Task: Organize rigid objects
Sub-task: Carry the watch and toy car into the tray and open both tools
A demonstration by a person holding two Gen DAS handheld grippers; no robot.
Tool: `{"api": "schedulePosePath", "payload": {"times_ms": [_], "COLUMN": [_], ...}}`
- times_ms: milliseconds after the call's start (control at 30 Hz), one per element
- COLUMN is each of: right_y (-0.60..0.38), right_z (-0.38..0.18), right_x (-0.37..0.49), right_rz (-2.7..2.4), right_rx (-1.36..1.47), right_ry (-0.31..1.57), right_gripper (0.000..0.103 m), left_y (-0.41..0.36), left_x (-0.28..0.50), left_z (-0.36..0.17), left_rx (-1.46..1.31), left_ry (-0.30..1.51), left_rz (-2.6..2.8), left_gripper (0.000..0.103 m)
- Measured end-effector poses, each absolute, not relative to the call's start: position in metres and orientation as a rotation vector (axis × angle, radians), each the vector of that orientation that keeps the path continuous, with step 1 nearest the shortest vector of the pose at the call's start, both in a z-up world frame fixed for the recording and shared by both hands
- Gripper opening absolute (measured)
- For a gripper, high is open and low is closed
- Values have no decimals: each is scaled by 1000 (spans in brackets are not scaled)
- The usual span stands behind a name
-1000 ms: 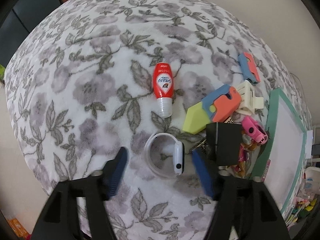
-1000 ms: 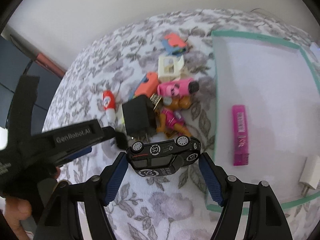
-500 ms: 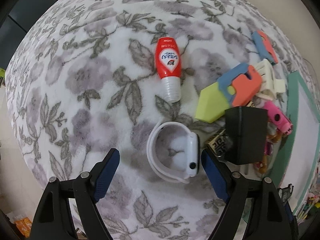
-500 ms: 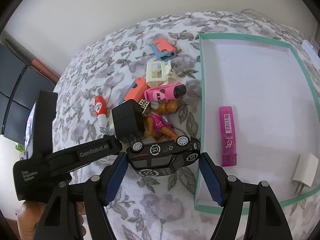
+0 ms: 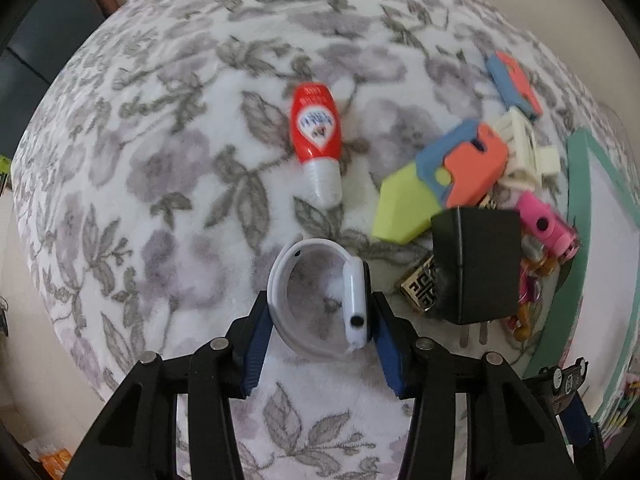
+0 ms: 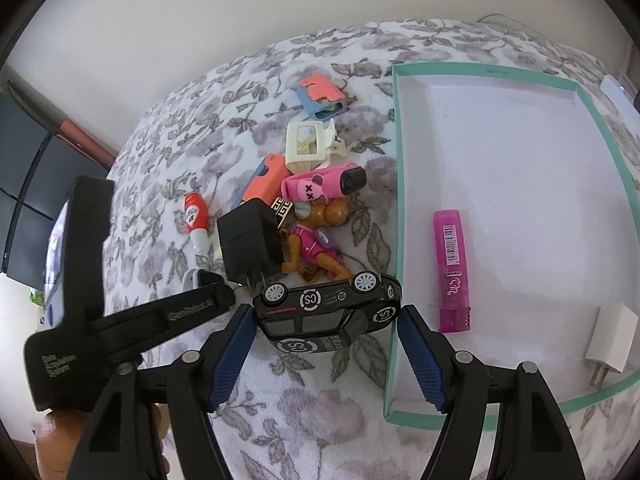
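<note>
My left gripper (image 5: pixel 318 332) is shut on a white smartwatch (image 5: pixel 320 300) that lies on the floral blanket (image 5: pixel 160 200). My right gripper (image 6: pixel 326 328) is shut on a black toy car (image 6: pixel 328 308), held on its side just left of the green-rimmed white tray (image 6: pixel 394 216). The tray holds a pink lighter (image 6: pixel 452 270) and a white charger (image 6: pixel 610 340). The left gripper's body (image 6: pixel 132 320) shows at the left of the right wrist view.
A pile lies between the grippers: a black adapter (image 5: pixel 476 264), a red bottle (image 5: pixel 318 142), yellow-blue-orange blocks (image 5: pixel 444 180), a cream clip (image 5: pixel 520 148), a pink toy (image 5: pixel 546 226), a gold charm (image 5: pixel 418 288) and a dog figure (image 6: pixel 316 240).
My left gripper moved forward over the smartwatch and closed on it. My right gripper kept hold of the toy car and shifted a little toward the tray.
</note>
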State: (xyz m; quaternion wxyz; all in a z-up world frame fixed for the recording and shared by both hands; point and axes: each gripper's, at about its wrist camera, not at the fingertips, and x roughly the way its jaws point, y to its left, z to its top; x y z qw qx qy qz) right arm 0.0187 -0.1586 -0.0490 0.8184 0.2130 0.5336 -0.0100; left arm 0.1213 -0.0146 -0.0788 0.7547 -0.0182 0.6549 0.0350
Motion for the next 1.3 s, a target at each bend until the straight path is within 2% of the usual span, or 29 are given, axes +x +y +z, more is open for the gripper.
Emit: {"api": "schedulePosePath", "payload": {"times_ms": [233, 467, 833, 1300], "right_y": [-177, -216, -300, -308], "right_z": [-15, -14, -36, -46], "right_x": [11, -1, -40, -43], "right_rz": [-98, -316, -635, -632], "right_rx": [455, 455, 581, 591], "right_ry": [968, 920, 948, 972], "right_gripper": [75, 75, 75, 76], "left_y": [-20, -52, -136, -162], "left_x": [108, 93, 54, 45], "left_z": [-13, 13, 5, -24], "left_rx": [-68, -37, 129, 213], "left_ry": [1201, 1102, 1104, 1163], "left_rz": [-20, -192, -443, -473], "left_gripper": [49, 49, 49, 50]}}
